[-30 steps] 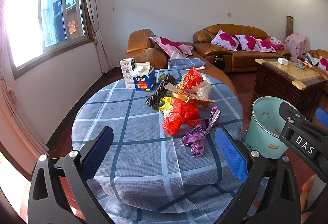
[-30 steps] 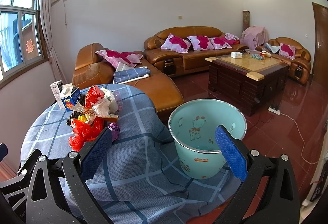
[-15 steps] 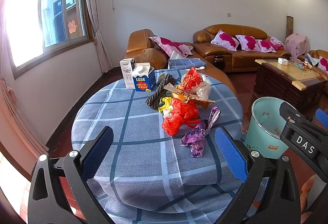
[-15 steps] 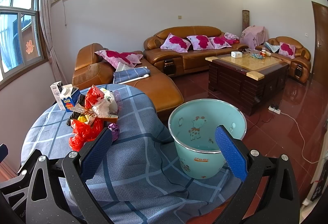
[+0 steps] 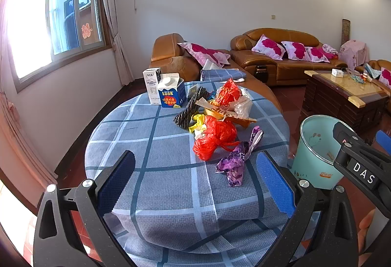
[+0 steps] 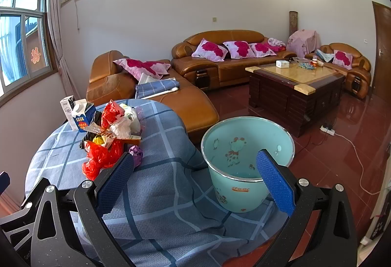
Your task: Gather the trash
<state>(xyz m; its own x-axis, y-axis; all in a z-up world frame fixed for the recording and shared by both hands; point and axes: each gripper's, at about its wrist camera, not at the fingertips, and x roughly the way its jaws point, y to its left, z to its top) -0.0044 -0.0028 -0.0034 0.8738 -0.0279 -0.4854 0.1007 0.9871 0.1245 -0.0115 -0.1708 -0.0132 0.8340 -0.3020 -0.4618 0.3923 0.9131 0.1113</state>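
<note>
A heap of trash lies on the round table's blue checked cloth (image 5: pixel 151 183): a red plastic bag (image 5: pixel 213 138), a purple wrapper (image 5: pixel 235 160), a dark ribbed wrapper (image 5: pixel 189 109), a red and white bag bundle (image 5: pixel 232 98) and two milk cartons (image 5: pixel 169 93). My left gripper (image 5: pixel 194 181) hovers open above the table's near edge, short of the purple wrapper. My right gripper (image 6: pixel 194 181) is open and empty, its right finger in front of the mint green bin (image 6: pixel 246 161) on the floor. The pile (image 6: pixel 107 139) sits to its left.
Brown leather sofas (image 6: pixel 227 56) with pink cushions line the back wall. A dark wooden coffee table (image 6: pixel 295 86) stands on the red tiled floor right of the bin. A white cable (image 6: pixel 352 144) runs across the floor. A window (image 5: pixel 48 27) is at the left.
</note>
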